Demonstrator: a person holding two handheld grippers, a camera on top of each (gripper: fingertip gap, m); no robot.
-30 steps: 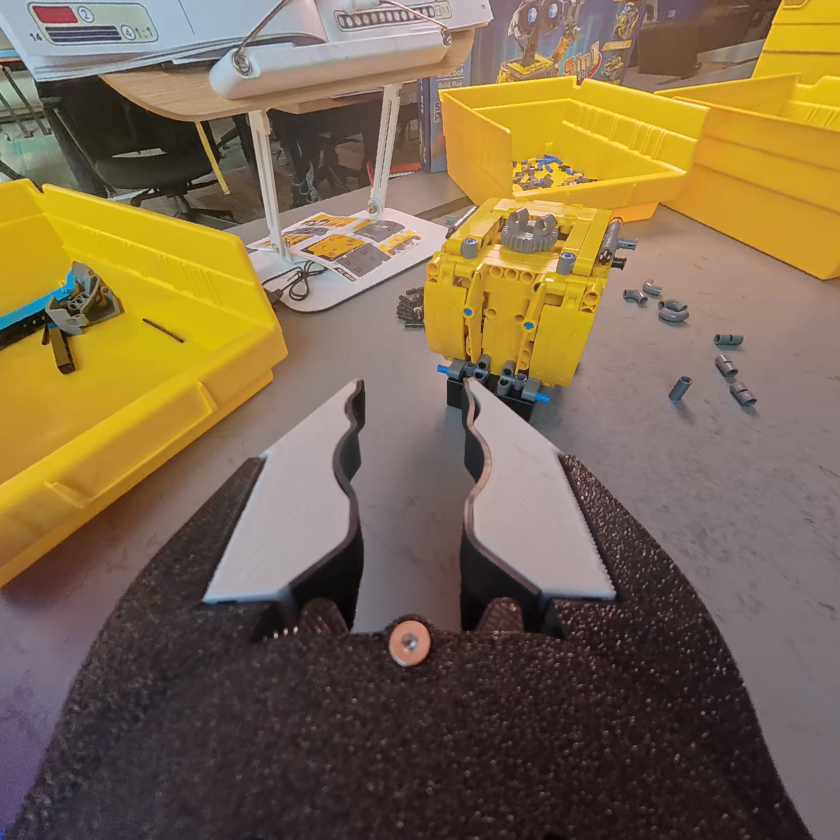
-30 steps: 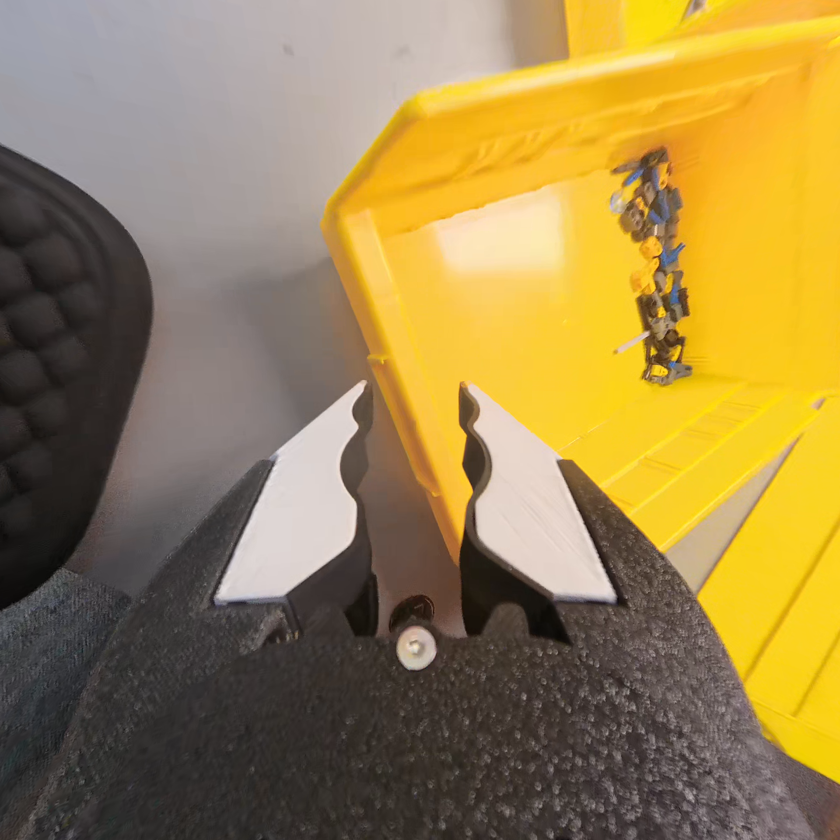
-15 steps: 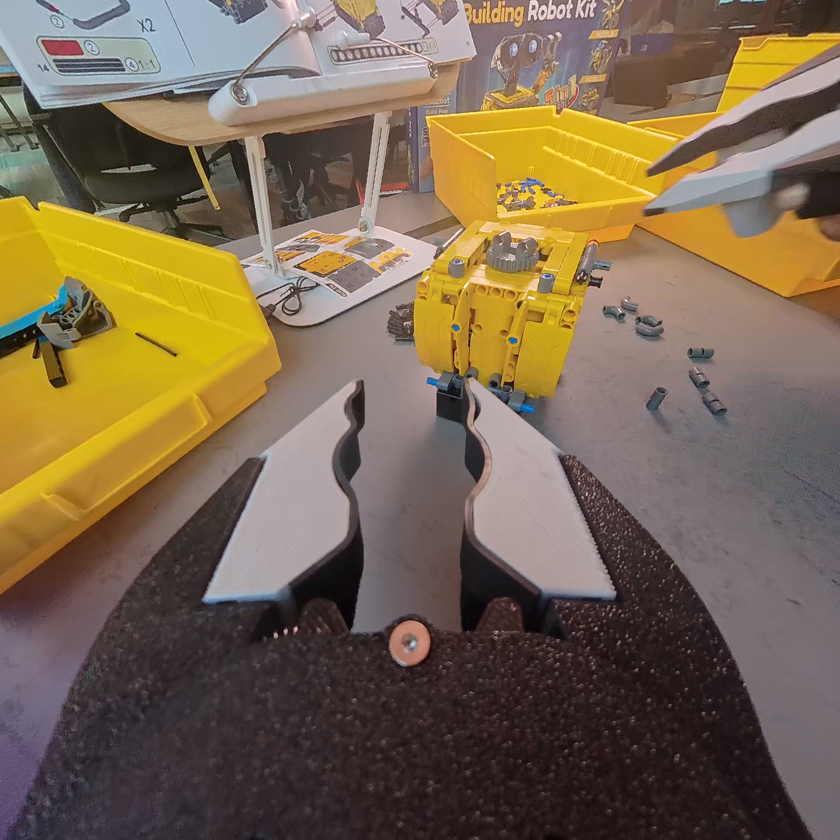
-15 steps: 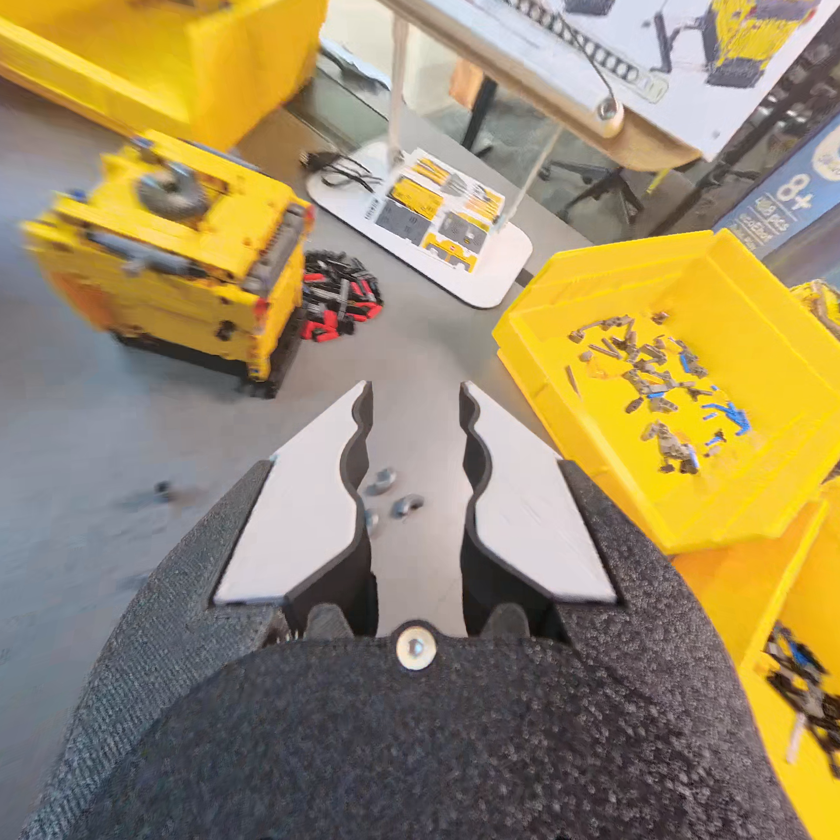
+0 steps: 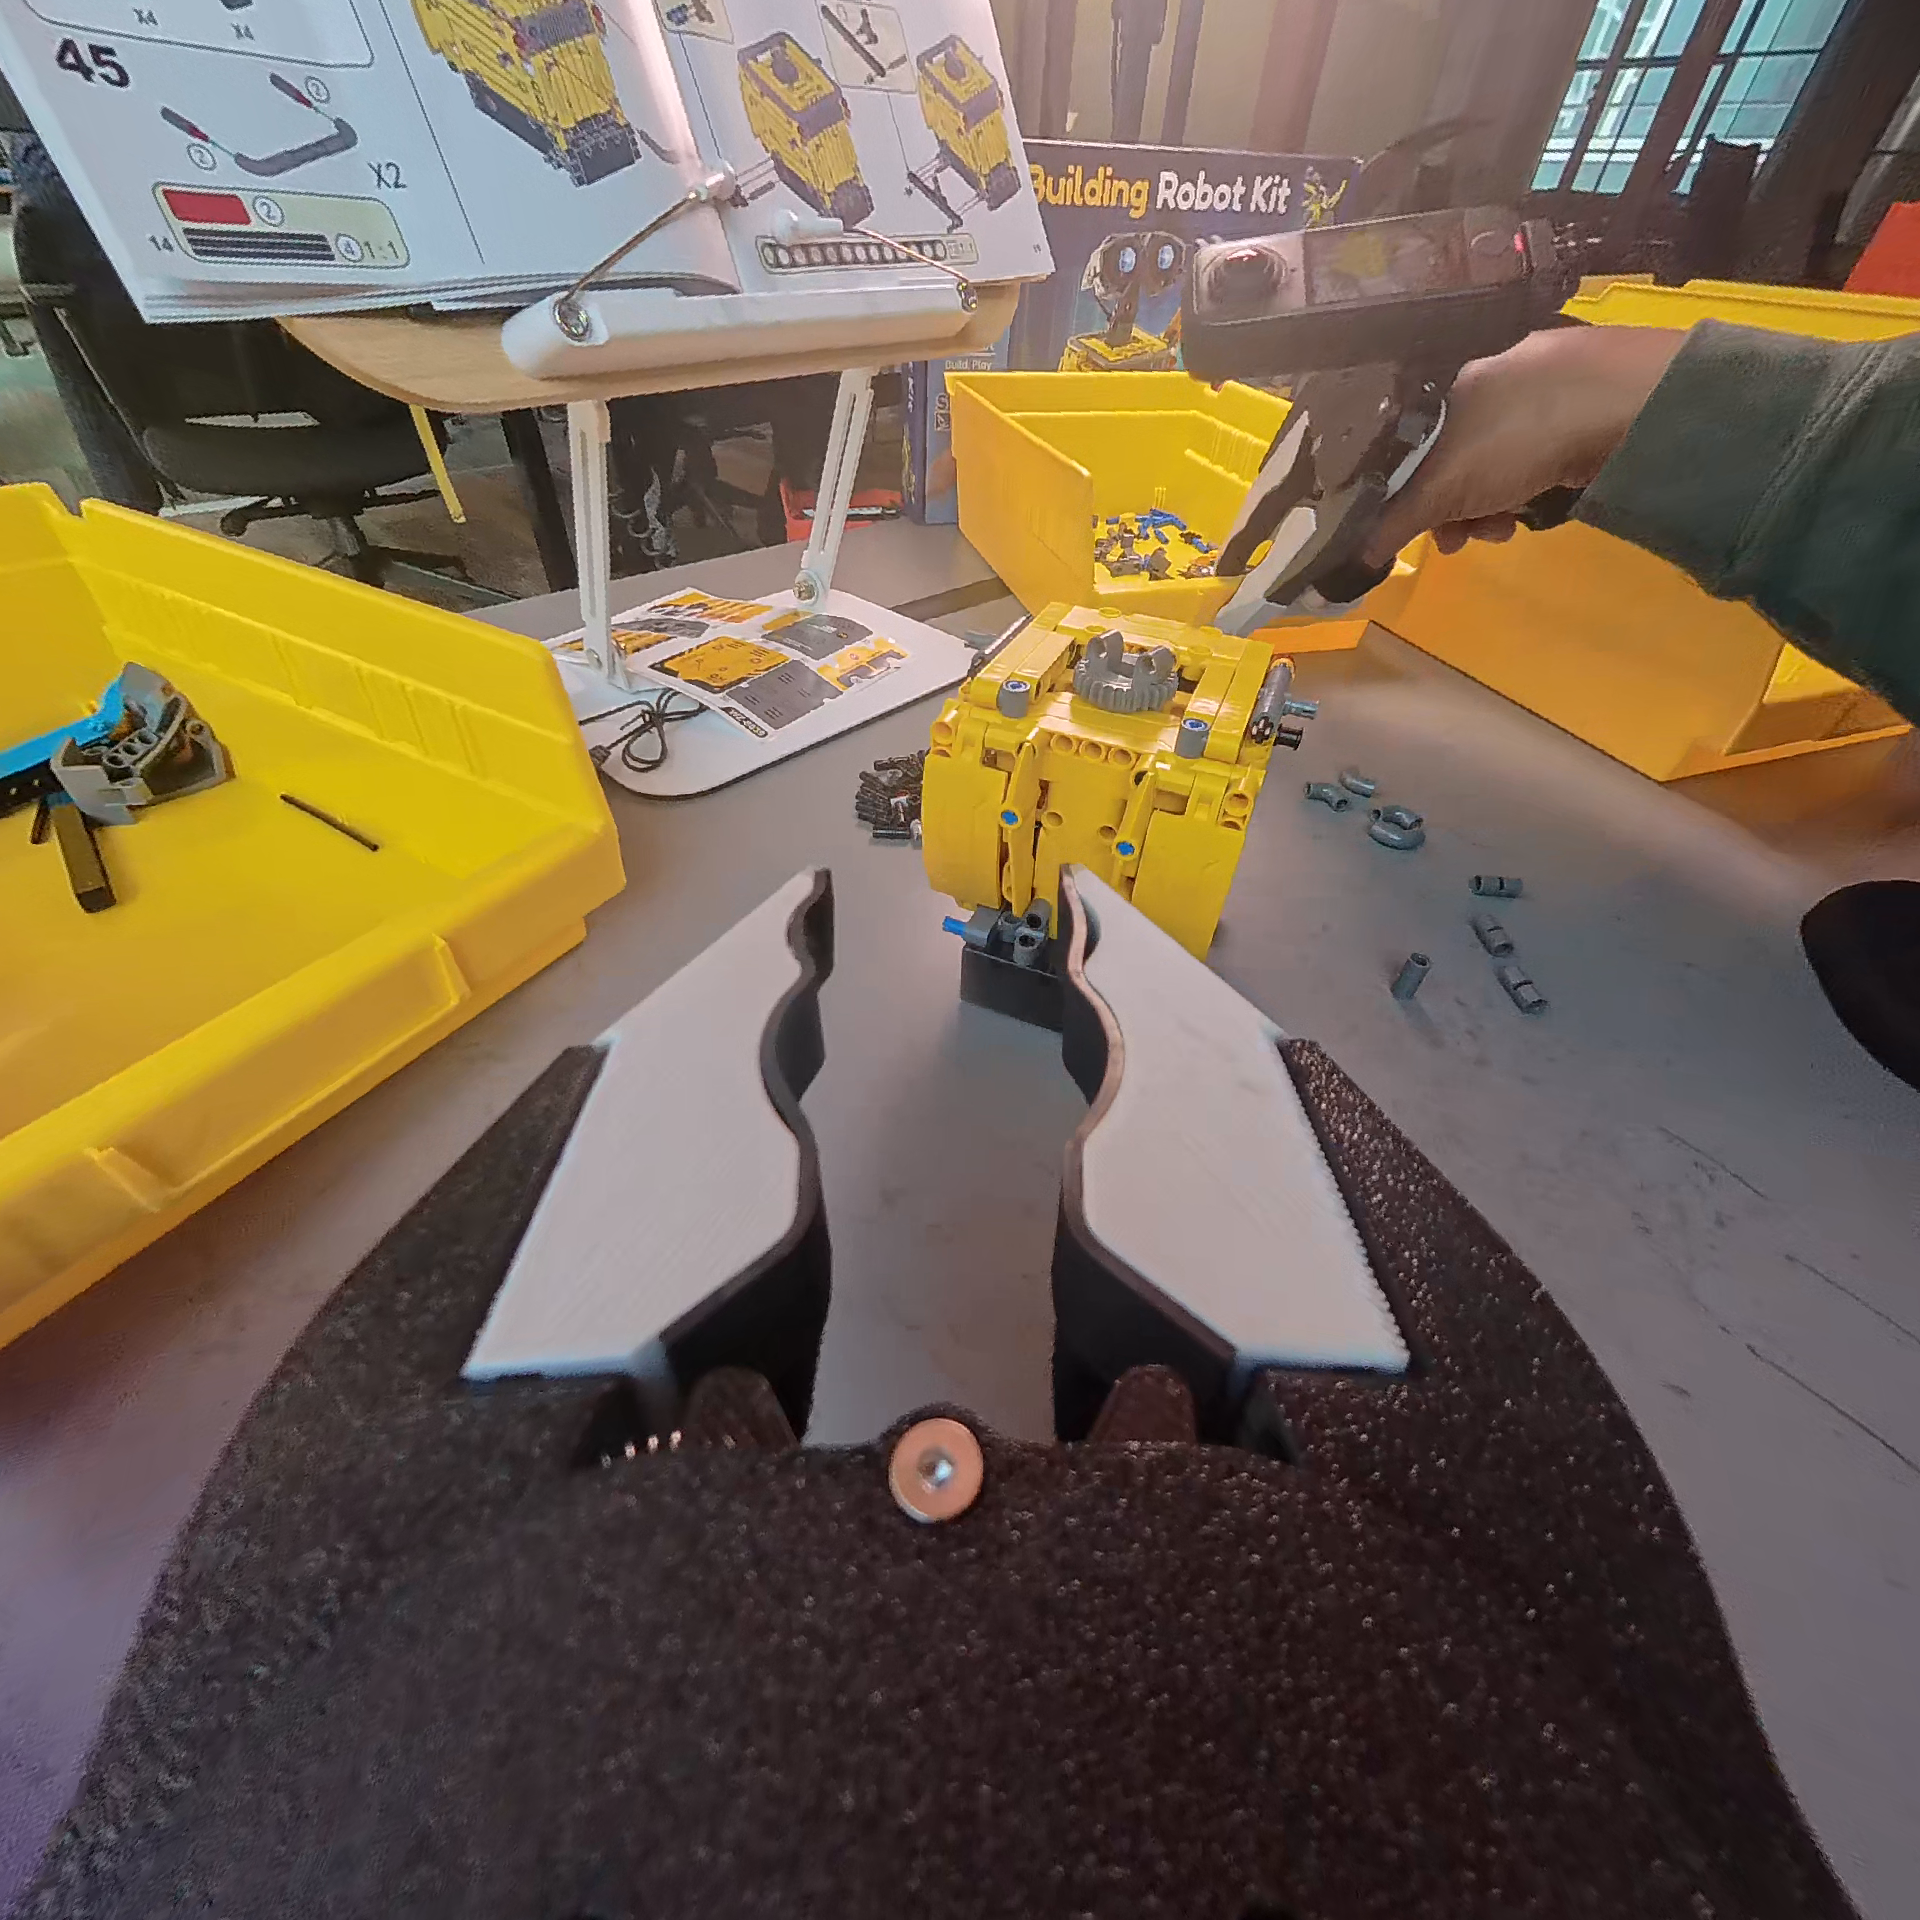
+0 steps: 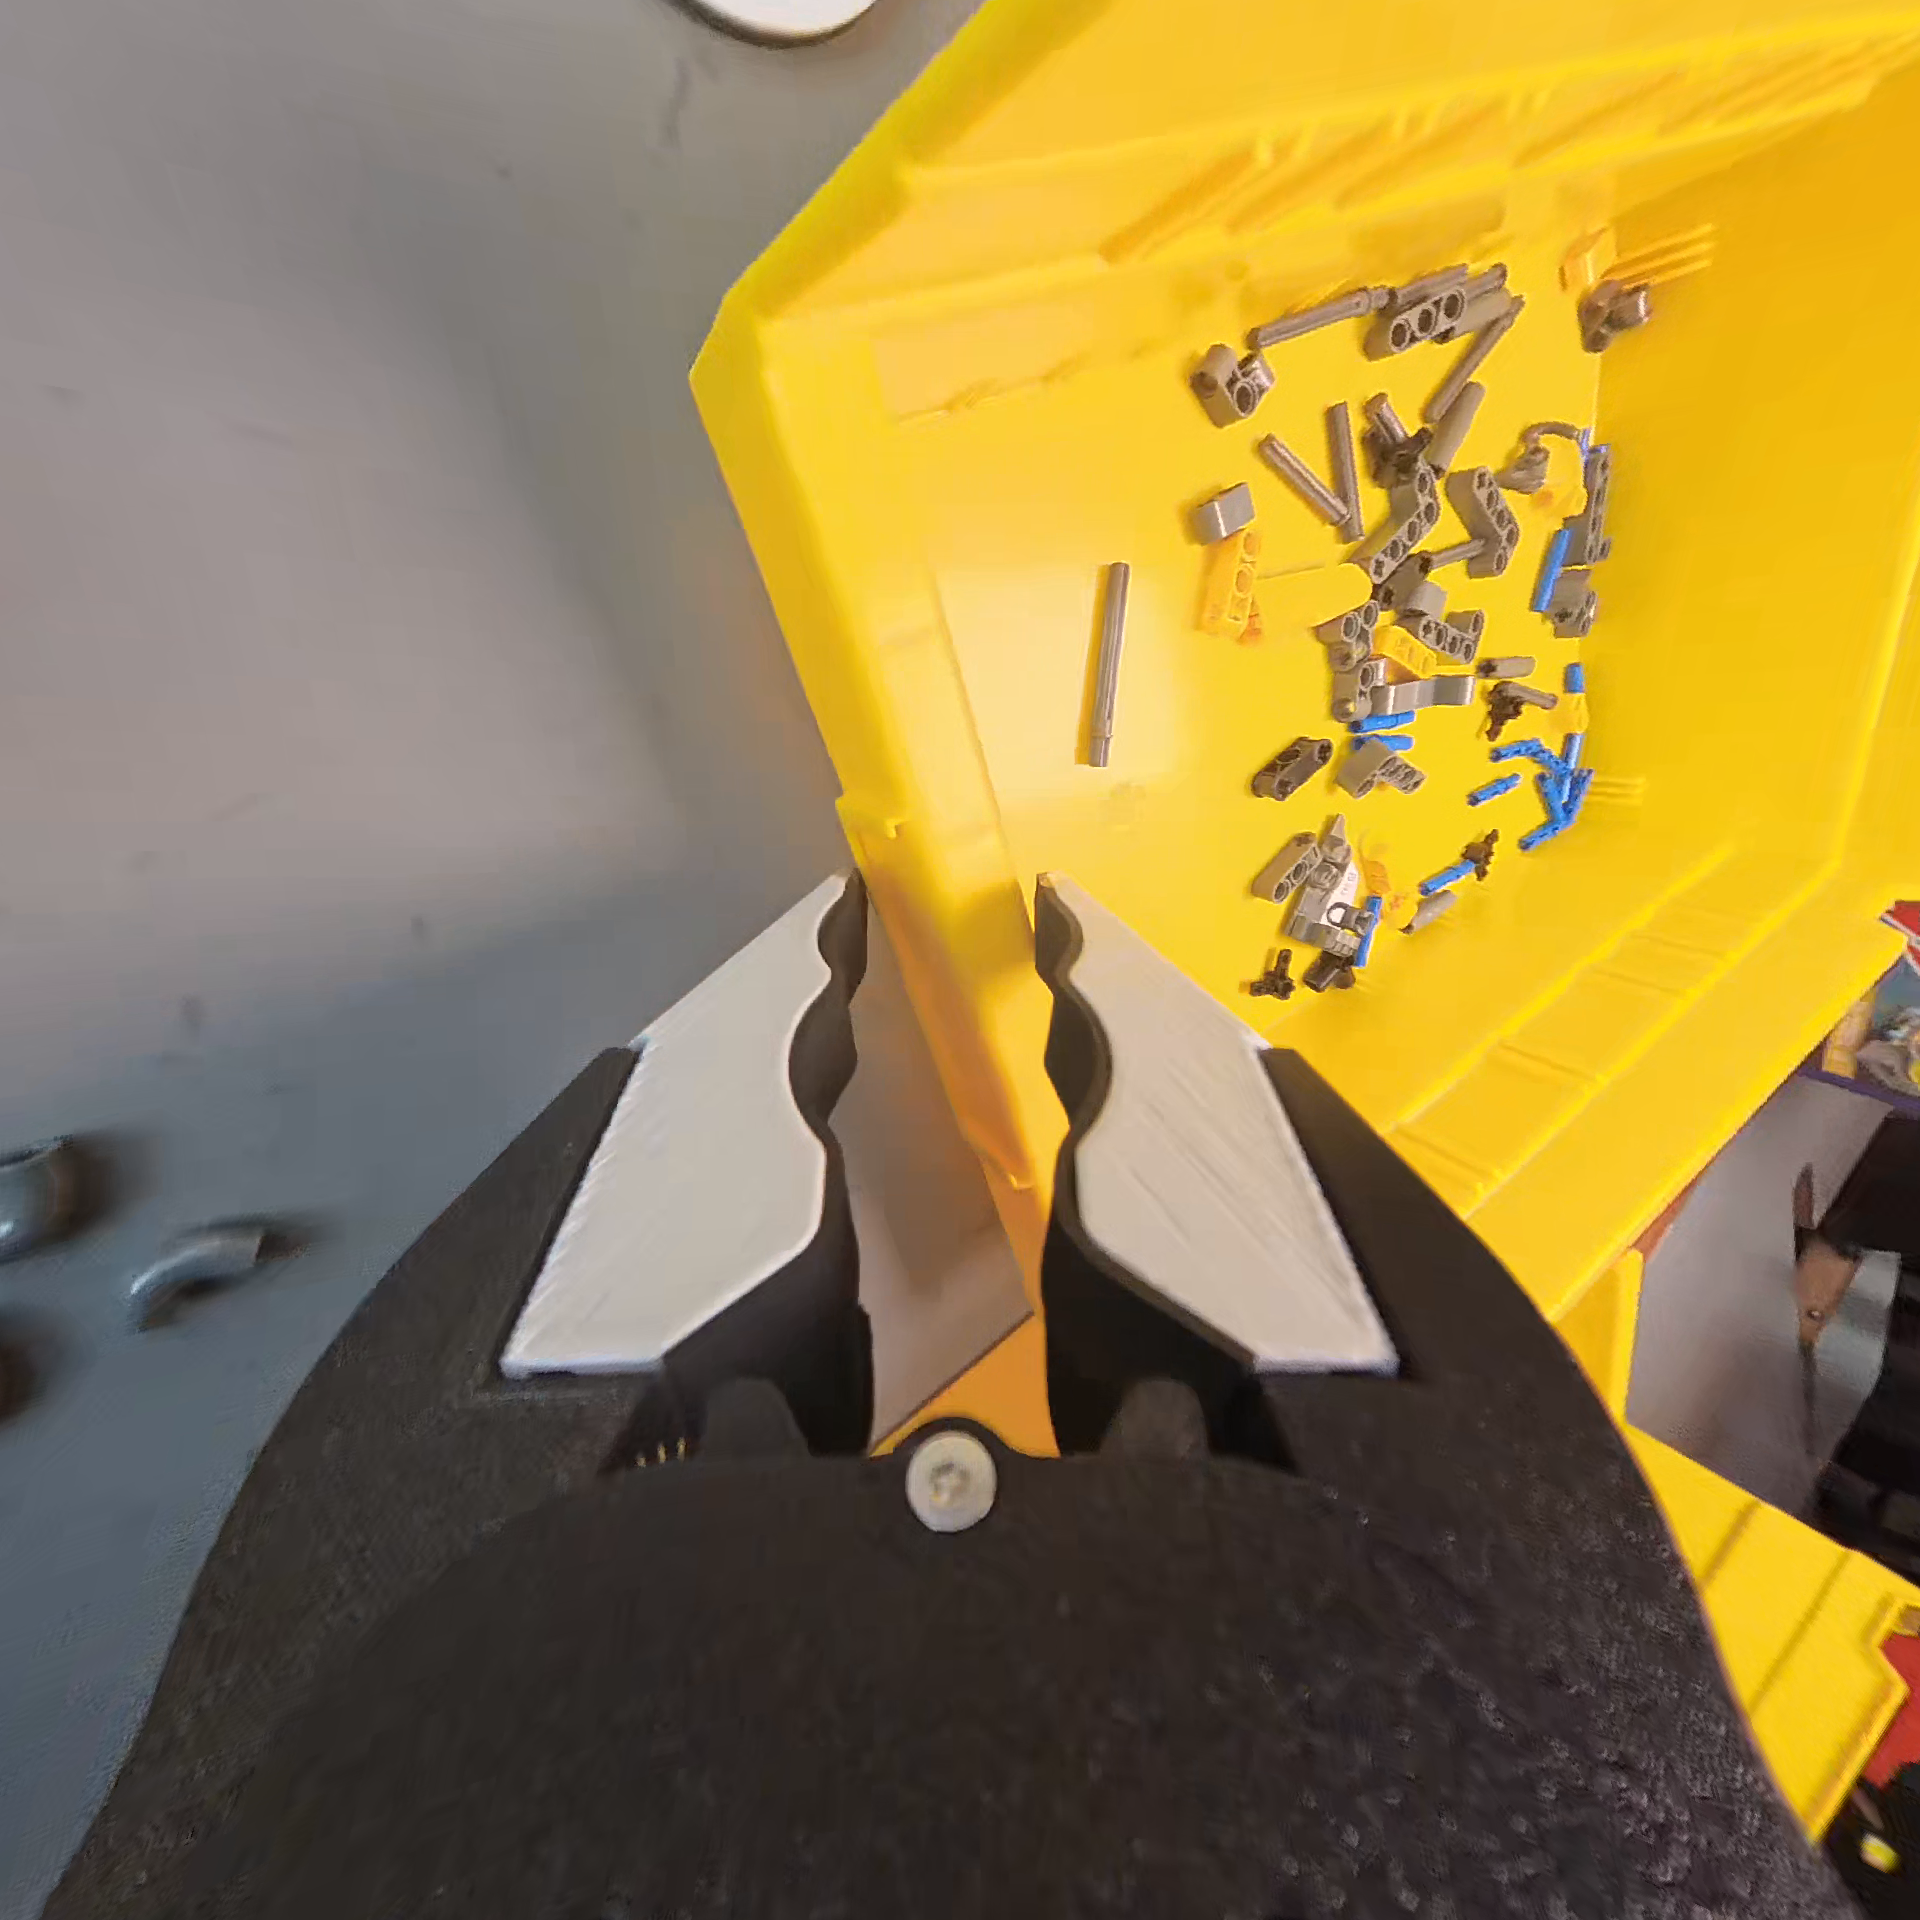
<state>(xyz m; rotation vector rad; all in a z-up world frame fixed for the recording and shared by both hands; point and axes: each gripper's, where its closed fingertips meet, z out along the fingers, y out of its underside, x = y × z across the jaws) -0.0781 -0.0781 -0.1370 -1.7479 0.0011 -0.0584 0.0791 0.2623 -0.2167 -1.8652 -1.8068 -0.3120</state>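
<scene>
The left claw [image 5: 940,914] is seen low over the grey worktop [image 5: 1558,1195], its jaws parted by a moderate gap and nothing held between them; just beyond its tips stands a yellow brick-built model body [image 5: 1091,769] with a grey toothed gear on top, resting on a small black base block that is partly hidden behind the right-hand fingertip. The right claw [image 6: 951,894] is held above the corner of a yellow plastic parts bin [image 6: 1039,260], its jaws likewise partly open and empty, with the bin's front wall seen between them; whether the wall is touched cannot be told. Inside that bin a scatter of small grey, blue and yellow building pieces [image 6: 1434,623] is spread, and one long grey axle [image 6: 1107,665] lies apart from them. Small grey connector pieces [image 5: 1496,935] are strewn on the worktop beside the model. To the left a second yellow bin [image 5: 312,935] is seen, and behind it an instruction booklet on a white stand [image 5: 582,156].
</scene>
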